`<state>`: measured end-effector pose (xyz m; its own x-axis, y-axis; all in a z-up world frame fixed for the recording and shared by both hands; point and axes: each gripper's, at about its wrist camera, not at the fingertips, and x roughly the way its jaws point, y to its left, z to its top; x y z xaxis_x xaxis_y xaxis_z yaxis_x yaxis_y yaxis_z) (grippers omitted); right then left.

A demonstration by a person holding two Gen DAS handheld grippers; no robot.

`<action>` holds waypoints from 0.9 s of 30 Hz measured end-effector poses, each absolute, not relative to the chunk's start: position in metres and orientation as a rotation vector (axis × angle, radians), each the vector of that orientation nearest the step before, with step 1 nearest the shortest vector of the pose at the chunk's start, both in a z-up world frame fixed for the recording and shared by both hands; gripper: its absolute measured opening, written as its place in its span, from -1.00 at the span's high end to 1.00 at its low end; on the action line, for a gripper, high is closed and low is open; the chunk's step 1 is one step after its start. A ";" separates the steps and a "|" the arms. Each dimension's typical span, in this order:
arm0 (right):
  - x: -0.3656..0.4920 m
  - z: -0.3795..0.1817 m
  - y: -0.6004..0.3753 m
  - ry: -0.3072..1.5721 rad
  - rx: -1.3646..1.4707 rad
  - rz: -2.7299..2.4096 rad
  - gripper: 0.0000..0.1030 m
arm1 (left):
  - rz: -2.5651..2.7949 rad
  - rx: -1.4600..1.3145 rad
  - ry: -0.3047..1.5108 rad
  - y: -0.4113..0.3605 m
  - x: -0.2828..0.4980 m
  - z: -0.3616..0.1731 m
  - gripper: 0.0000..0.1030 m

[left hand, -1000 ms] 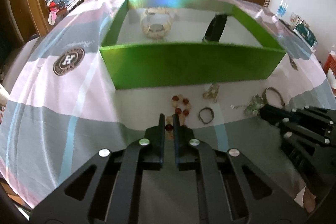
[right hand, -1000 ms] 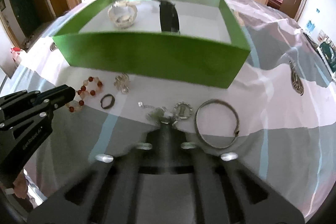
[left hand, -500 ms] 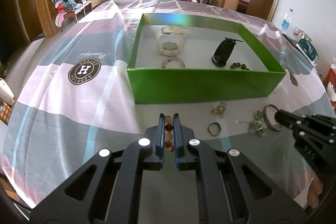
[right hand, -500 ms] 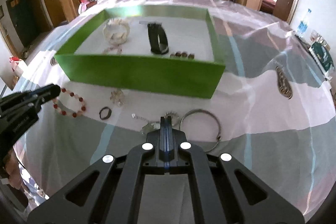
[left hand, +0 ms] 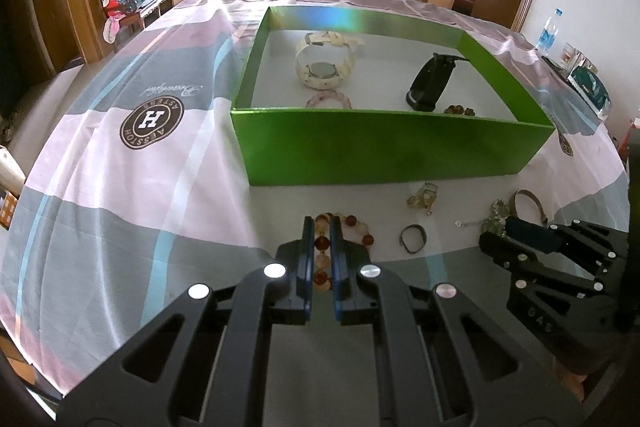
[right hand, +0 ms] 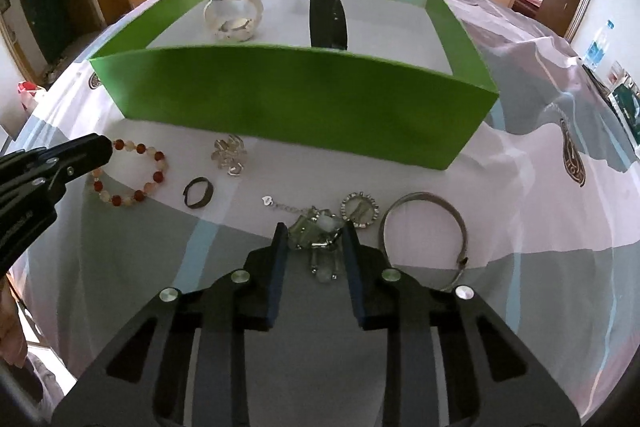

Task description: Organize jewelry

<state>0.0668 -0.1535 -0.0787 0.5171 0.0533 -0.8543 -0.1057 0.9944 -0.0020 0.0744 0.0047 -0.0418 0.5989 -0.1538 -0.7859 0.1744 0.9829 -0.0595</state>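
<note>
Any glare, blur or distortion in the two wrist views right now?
Left wrist view: sharp, blown-out windows behind, a rainbow sheen on the green box's far wall. Right wrist view: also sharp; fisheye bows the box's near wall.

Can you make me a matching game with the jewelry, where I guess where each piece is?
Things:
1. white watch
2. red bead bracelet
3. silver bangle
4. crystal necklace

Places:
A. on the cloth, right of the right gripper
B. between the right gripper's open fingers
C. inside the green box
D. between the left gripper's fingers

Pairs: 1-C, 2-D, 3-A, 4-B
</note>
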 end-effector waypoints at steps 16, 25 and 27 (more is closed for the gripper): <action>0.054 -0.026 -0.166 0.898 -0.041 0.088 0.86 | -0.228 0.020 0.826 0.002 0.071 -0.001 0.84; 0.068 0.037 -0.173 0.722 -0.037 0.057 0.86 | -0.269 -0.012 0.729 -0.002 0.089 0.052 0.84; 0.078 0.047 -0.175 0.694 -0.029 0.039 0.86 | -0.281 -0.035 0.719 -0.004 0.101 0.061 0.84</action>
<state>0.0783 -0.1754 0.0469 0.7679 0.0263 -0.6401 -0.0456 0.9989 -0.0136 0.1014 -0.0038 0.0609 0.7163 -0.2658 -0.6452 0.2421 0.9618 -0.1275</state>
